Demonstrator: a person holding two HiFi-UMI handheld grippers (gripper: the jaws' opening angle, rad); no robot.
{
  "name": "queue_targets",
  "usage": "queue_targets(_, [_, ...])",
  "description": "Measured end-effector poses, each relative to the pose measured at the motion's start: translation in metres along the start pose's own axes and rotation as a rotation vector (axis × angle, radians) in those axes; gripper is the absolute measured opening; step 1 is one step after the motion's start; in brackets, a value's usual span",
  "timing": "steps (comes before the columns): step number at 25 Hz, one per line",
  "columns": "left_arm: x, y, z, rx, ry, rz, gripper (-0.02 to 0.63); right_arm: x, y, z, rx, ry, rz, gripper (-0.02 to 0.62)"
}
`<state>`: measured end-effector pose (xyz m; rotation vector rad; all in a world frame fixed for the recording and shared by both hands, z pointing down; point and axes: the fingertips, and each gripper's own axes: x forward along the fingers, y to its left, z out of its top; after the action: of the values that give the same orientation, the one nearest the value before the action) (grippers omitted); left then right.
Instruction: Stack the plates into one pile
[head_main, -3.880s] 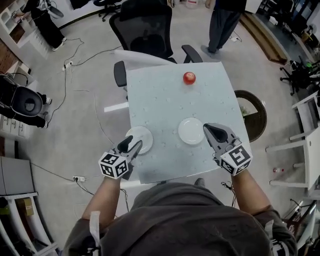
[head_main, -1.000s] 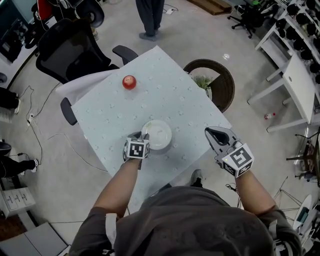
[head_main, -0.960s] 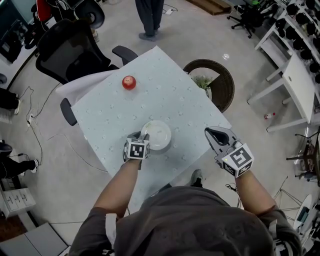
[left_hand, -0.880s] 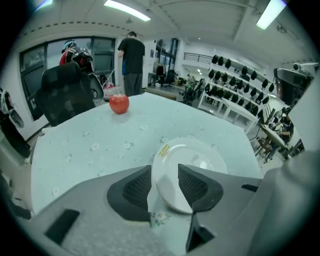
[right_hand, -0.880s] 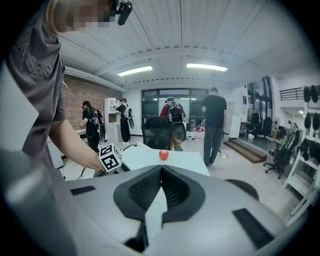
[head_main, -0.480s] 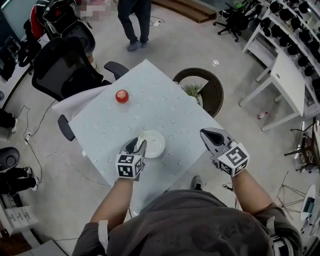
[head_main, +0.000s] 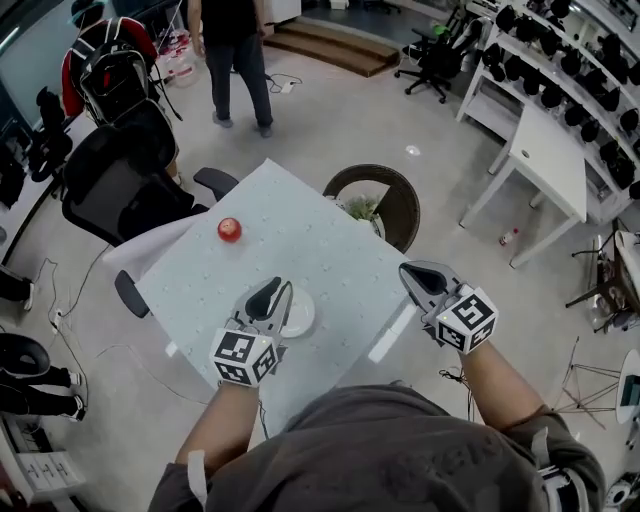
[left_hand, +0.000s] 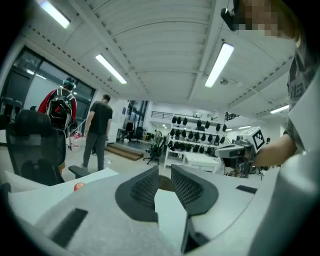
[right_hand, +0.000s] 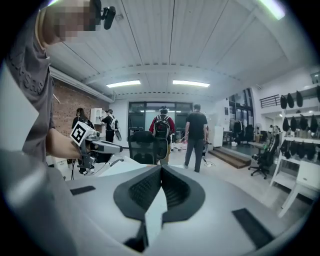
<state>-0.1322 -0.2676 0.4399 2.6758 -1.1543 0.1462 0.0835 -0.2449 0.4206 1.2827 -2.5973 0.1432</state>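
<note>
A pile of white plates (head_main: 299, 314) rests on the pale table (head_main: 330, 250), near its front edge. My left gripper (head_main: 273, 294) hangs raised above the table, overlapping the pile's left side in the head view. Its jaws are closing, a narrow gap still shows and nothing is between them. In the left gripper view the left gripper (left_hand: 164, 173) points nearly level into the room, with the plates out of sight. My right gripper (head_main: 417, 277) is held off the table's right corner, shut and empty. It shows again as the right gripper (right_hand: 160, 170) in its own view.
A red apple (head_main: 229, 230) lies at the table's far left. Behind the table stand a black office chair (head_main: 128, 172) and a round brown basket (head_main: 377, 198) with a plant. A person (head_main: 233, 55) stands further off. A white desk (head_main: 547, 152) is at the right.
My left gripper has come off the plate pile and risen well above the table, with its jaws narrower now. The right gripper has lifted a little. The head view has pulled back from the table.
</note>
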Motion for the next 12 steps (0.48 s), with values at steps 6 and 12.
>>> queue_targets(6, [0.001, -0.062, 0.052, 0.055, -0.124, -0.053, 0.017, -0.047, -0.031, 0.020, -0.014, -0.046, 0.002, -0.006])
queue_targets(12, [0.012, -0.126, 0.070, 0.063, -0.164, -0.023, 0.006, -0.095, -0.063, 0.031, -0.033, -0.056, 0.053, -0.006])
